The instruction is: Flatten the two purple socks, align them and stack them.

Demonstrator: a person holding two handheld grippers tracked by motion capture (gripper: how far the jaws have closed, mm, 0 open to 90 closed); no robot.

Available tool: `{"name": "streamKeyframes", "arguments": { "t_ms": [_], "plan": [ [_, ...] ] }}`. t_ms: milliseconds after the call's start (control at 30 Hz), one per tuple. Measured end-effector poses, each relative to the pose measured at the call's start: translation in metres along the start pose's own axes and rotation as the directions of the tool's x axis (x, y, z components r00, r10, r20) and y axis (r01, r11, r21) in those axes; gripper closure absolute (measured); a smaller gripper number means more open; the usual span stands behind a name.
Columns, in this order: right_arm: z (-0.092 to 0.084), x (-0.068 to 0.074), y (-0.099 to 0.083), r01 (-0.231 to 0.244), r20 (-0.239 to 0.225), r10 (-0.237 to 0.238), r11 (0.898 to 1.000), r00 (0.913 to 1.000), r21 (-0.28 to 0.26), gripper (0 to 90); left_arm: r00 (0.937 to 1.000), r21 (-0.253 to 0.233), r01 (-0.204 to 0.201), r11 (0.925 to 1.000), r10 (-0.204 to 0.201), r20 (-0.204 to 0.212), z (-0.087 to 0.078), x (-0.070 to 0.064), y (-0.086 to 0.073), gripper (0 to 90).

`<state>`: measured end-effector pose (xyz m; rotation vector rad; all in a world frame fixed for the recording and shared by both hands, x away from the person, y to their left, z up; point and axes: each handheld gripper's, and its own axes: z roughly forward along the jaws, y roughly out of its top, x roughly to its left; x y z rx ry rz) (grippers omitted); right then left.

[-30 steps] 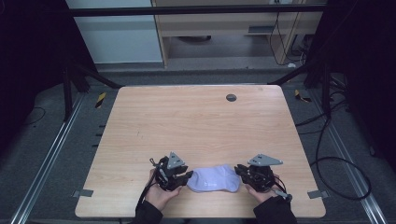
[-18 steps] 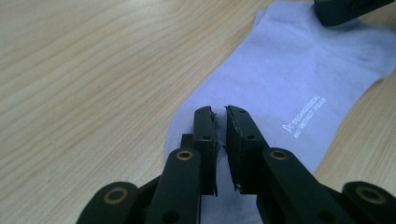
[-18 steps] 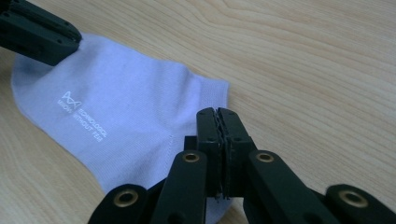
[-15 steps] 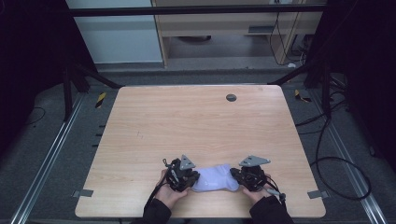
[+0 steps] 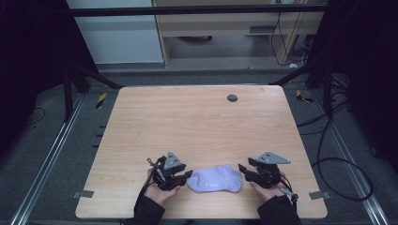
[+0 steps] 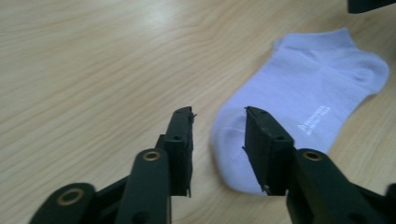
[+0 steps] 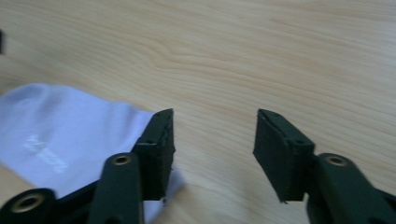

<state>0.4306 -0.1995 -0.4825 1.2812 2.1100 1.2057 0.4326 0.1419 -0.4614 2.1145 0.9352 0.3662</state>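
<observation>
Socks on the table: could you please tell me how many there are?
1. A pale lilac sock lies flat near the table's front edge, between the left hand-held gripper and the right hand-held gripper. A second beneath it cannot be ruled out.

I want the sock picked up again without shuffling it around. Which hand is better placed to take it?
Left, probably. The left tongs, just opened, straddle the toe edge of the sock. The right tongs, also just opened, have bare table between them, the sock lying beside them.
</observation>
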Motion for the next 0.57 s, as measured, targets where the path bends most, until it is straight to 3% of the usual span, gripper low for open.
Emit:
{"name": "streamKeyframes", "arguments": {
  "t_ms": [100,300,500,567],
  "plan": [
    [-0.005,-0.015,-0.003,-0.029,0.045,0.029,1.0,0.9986,-0.011,38.7,0.9994,-0.019,0.024,0.9995,-0.025,-0.023,-0.007,0.014,-0.004,49.4],
    [-0.013,-0.037,-0.007,-0.092,0.077,0.092,0.996,0.9927,-0.014,31.4,0.9957,-0.044,0.061,0.9972,-0.064,-0.067,-0.02,0.04,-0.014,37.9],
    [-0.017,-0.05,-0.011,-0.113,0.114,0.113,0.994,0.987,-0.01,27.3,0.9883,-0.069,0.091,0.9934,-0.099,-0.116,-0.037,0.064,-0.028,33.7],
    [-0.017,-0.053,-0.011,-0.1,0.128,0.1,0.995,0.9866,-0.01,26.0,0.9851,-0.081,0.105,0.9911,-0.115,-0.128,-0.042,0.072,-0.033,32.9]
  ]
}}
